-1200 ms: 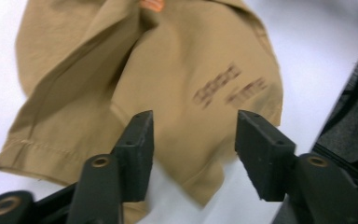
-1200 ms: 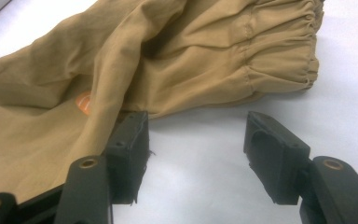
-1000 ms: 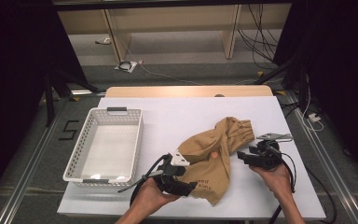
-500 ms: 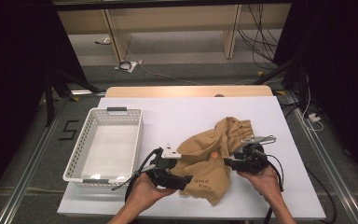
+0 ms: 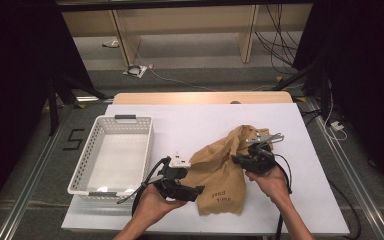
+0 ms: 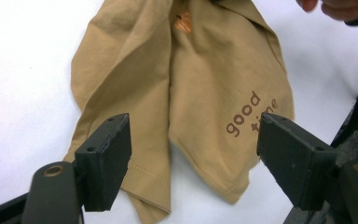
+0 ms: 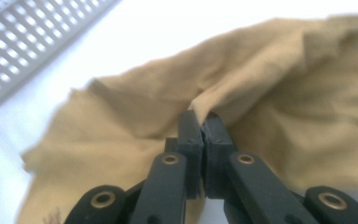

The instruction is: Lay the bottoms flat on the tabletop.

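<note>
Here the right gripper jaws, just closing, pinch the tan shirt, hiding the fold; left gripper jaws gape.

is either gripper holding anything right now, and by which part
The right gripper is shut on a pinched fold of the crumpled tan cloth garment, on its upper right side. The left gripper is open at the garment's lower hem, holding nothing.

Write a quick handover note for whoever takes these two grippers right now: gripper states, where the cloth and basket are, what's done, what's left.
Right gripper: jaws have just closed, pinching a fold of the tan cloth.
Left gripper: open, jaws apart over the cloth's near hem, not gripping.
The cloth lies crumpled on the white table, its "good time" print near the front edge.
White basket: to the left, nothing in it.
Done: one grip.
Left: probably a left grip, then fold or move the cloth.
</note>
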Motion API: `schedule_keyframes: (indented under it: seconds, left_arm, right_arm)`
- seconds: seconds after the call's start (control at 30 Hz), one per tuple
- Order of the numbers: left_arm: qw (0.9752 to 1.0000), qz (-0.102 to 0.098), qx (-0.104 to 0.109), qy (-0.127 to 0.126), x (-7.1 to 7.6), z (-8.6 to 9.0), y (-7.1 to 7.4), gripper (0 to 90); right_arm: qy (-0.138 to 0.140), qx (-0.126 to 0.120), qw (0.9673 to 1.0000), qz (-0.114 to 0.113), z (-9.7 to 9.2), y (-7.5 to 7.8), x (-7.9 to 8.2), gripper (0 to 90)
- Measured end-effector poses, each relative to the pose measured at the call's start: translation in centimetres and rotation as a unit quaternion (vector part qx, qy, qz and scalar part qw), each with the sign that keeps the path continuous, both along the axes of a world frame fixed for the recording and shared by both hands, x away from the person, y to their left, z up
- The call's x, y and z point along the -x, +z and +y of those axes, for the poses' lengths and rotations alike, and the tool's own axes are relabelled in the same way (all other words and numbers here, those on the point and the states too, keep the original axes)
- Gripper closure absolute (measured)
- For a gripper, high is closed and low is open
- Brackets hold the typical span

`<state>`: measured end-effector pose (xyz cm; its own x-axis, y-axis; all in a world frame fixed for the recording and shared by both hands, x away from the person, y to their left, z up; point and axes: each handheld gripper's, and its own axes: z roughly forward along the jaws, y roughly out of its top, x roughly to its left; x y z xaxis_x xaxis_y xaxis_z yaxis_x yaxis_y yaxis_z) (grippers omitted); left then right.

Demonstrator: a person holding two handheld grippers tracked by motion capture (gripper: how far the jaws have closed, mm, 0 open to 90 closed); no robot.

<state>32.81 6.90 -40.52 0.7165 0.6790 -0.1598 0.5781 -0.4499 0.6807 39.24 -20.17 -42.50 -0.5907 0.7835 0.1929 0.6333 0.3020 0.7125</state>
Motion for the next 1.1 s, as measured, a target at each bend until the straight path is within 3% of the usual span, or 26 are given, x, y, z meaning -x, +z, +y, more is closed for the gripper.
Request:
schedule_keyframes:
  seconds: [0.23,0.43,0.67,0.87,1.1]
  left_arm:
    - [0.9999,0.006,0.011,0.007,-0.2,0.6,0.0,25.9]
    - [0.9999,0.008,0.009,0.012,-0.3,0.9,-0.1,25.8]
    - [0.9998,0.011,0.006,0.012,-0.4,0.8,-0.5,25.6]
    - [0.9997,0.021,-0.002,0.014,-0.6,0.6,-1.4,25.4]
    - [0.9994,0.029,-0.011,0.017,-0.9,0.5,-2.3,25.2]
  right_arm:
    - [0.023,0.006,0.9996,-0.014,3.4,2.1,-1.7,88.3]
    - [0.04,0.024,0.9989,-0.006,6.3,2.7,-3.2,88.2]
    - [0.044,0.038,0.9983,0.011,8.7,1.8,-5.2,87.7]
    - [0.044,0.037,0.9981,0.025,9.3,0.6,-6.2,84.9]
    - [0.059,0.028,0.9972,0.035,9.6,0.1,-6.3,70.7]
